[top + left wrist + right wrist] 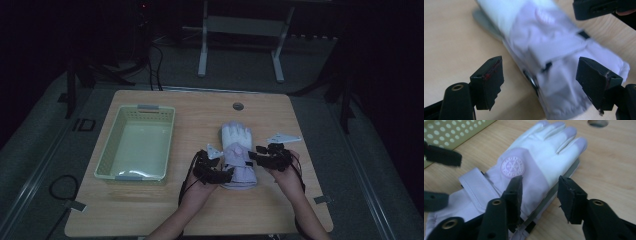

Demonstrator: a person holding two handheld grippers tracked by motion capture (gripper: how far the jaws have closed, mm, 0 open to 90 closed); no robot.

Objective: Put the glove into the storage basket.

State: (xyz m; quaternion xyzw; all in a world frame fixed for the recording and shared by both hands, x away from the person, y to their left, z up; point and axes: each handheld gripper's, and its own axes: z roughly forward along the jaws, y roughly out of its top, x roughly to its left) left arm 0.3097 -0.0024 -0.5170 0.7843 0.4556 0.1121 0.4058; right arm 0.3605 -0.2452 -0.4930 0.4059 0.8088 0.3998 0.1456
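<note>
- Dim room around a wooden table (150,210); a grommet hole (238,106) sits near its far edge, and a white desk frame (240,30) stands on the floor beyond.
- Container: one pale green perforated basket (107,150) on my left half of the table, well apart from the work. I see nothing lying in it; its floor shows bare.
- Work item: a white and lilac glove (239,150) lies flat at table centre, fingers pointing away from me, cuff toward me. It carries a round embossed badge (512,167) on the back and a strap (477,186) across the wrist. A second grey layer shows under its edge in both gripper views.
- Left gripper (212,172): at the cuff's left side. In the left gripper view the jaws stand partly apart with the cuff between them; neither pad presses the fabric. I hold nothing with it.
- Right gripper (270,157): at the glove's right edge. In the right gripper view the jaws are about half apart, straddling that edge; one jaw lies over the lilac fabric, the other stands clear above the table. No grip made.
</note>
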